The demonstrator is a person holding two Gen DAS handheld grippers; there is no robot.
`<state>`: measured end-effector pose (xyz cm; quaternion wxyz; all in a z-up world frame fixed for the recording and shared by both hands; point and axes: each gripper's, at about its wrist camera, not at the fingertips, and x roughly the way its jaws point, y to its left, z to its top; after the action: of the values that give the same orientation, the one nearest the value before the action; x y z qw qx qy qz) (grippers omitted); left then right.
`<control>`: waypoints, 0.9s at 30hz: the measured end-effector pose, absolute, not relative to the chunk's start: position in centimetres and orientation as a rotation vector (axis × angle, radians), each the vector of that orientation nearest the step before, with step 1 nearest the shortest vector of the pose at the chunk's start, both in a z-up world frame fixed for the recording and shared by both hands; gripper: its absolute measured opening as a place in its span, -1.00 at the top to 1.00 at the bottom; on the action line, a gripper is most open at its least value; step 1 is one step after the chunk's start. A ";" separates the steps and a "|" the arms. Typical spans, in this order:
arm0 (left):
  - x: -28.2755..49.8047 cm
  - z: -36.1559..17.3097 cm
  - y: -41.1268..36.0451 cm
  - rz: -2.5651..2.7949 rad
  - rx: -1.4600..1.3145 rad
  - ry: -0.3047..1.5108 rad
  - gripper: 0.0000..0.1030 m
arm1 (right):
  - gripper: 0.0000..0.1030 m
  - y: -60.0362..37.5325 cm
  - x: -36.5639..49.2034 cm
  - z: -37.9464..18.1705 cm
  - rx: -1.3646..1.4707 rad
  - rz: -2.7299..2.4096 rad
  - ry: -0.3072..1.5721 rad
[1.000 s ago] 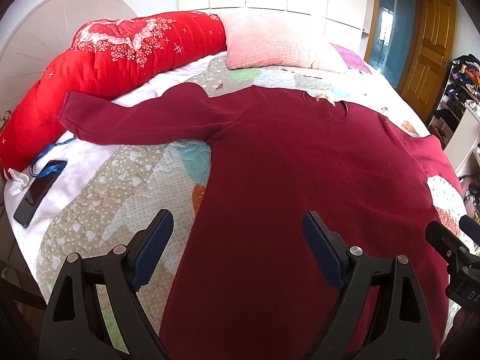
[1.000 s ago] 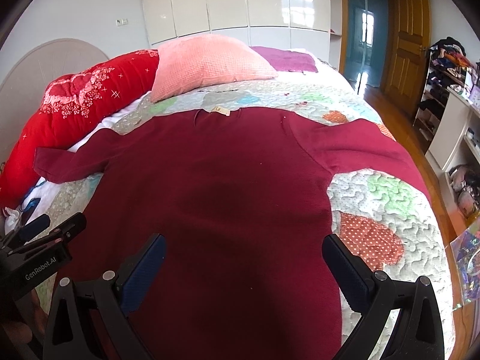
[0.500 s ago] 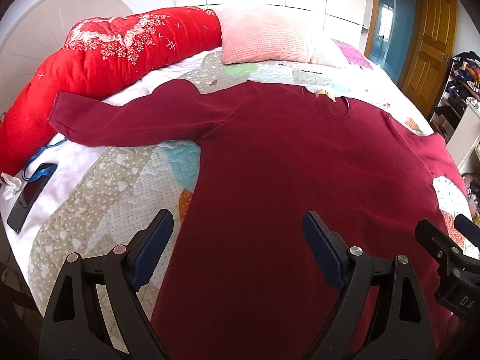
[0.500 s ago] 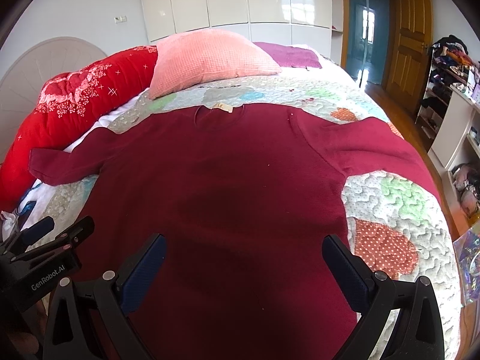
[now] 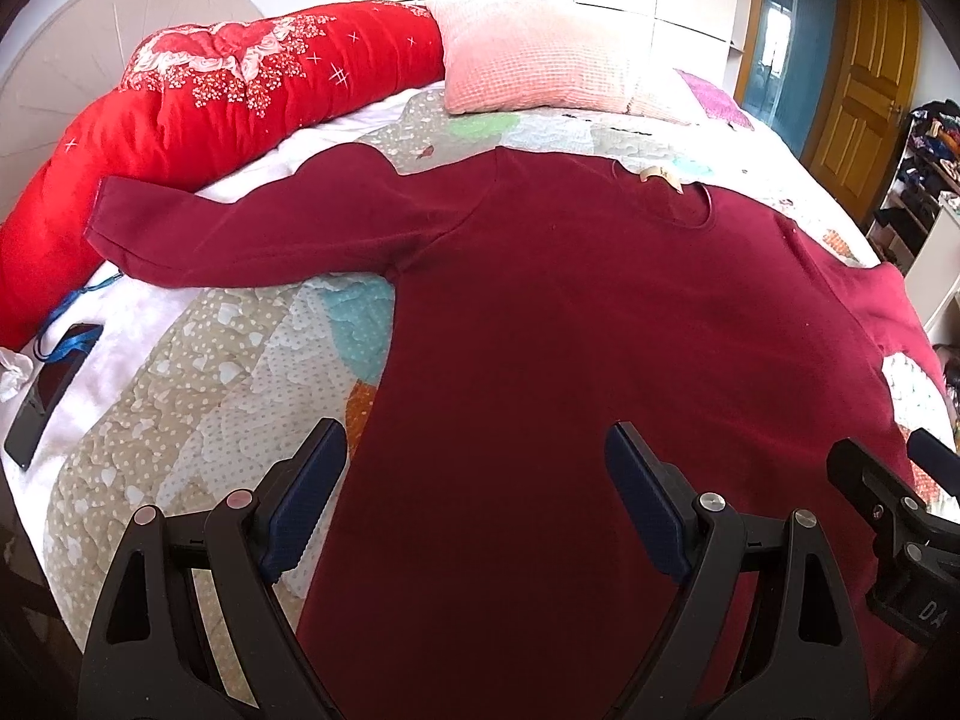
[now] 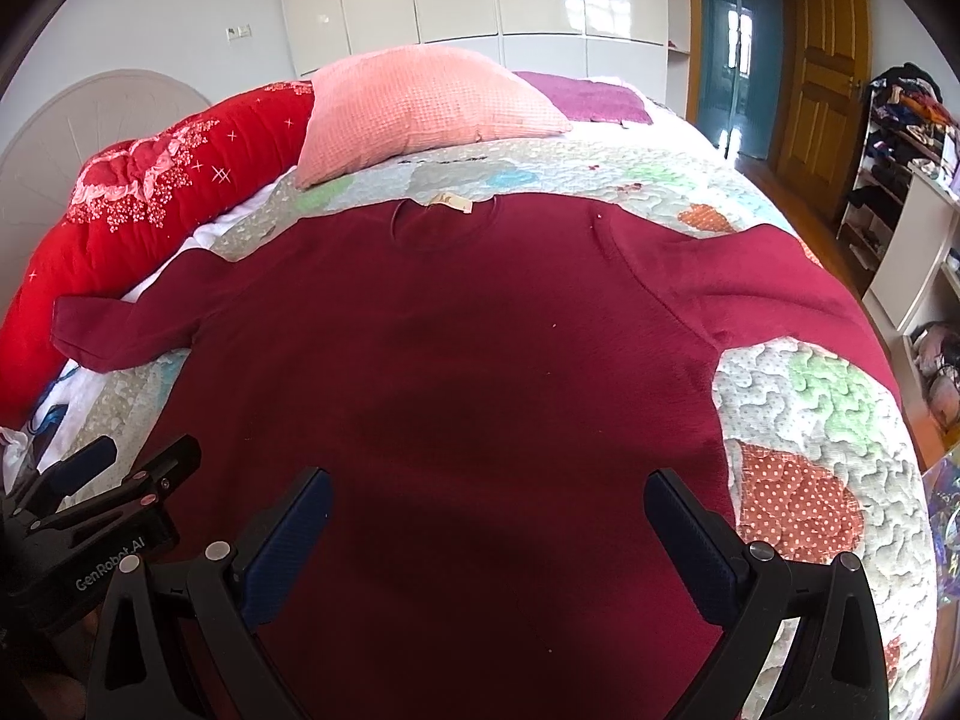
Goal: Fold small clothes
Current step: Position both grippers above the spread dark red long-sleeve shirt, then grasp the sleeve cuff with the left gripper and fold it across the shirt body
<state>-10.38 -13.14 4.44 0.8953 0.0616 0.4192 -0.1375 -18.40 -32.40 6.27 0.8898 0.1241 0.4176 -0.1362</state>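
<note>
Dark red long-sleeved knit shirt [image 5: 570, 330] spread flat across frame centre, beneath left gripper [image 5: 474, 486] and right gripper [image 6: 487, 525], both released, empty.

The long-sleeved top [image 5: 600, 330] is plain dark maroon, with a small tan label [image 6: 451, 202] at its neckline. Under it, the quilt [image 6: 822, 420] shows pale patchwork: green, turquoise and orange polka-dot patches on cream. Far left, the bolster [image 5: 198, 102] is bright red with white-and-pink floral print. The pillow [image 6: 420, 108] is salmon pink, seemingly waffle-textured. Both grippers' finger pads [image 5: 306, 498] look dark blue on black frames.
</note>
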 end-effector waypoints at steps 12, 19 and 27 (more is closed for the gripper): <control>-9.8 4.4 -12.8 -0.282 0.115 0.875 -0.71 | -1.00 -31.8 -17.4 6.4 0.239 -0.272 0.866; -9.5 4.5 -12.4 -0.278 0.112 0.871 -0.71 | -1.00 -31.9 -17.0 6.2 0.233 -0.280 0.873; -6.5 5.1 -7.4 -0.249 -0.020 0.894 -0.71 | -1.00 -31.5 -16.4 5.8 0.221 -0.265 0.886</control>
<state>-6.50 -7.40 5.14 0.8942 -0.0095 0.4312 -0.1200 -16.41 -31.49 5.81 0.8892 0.1062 0.4263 -0.1276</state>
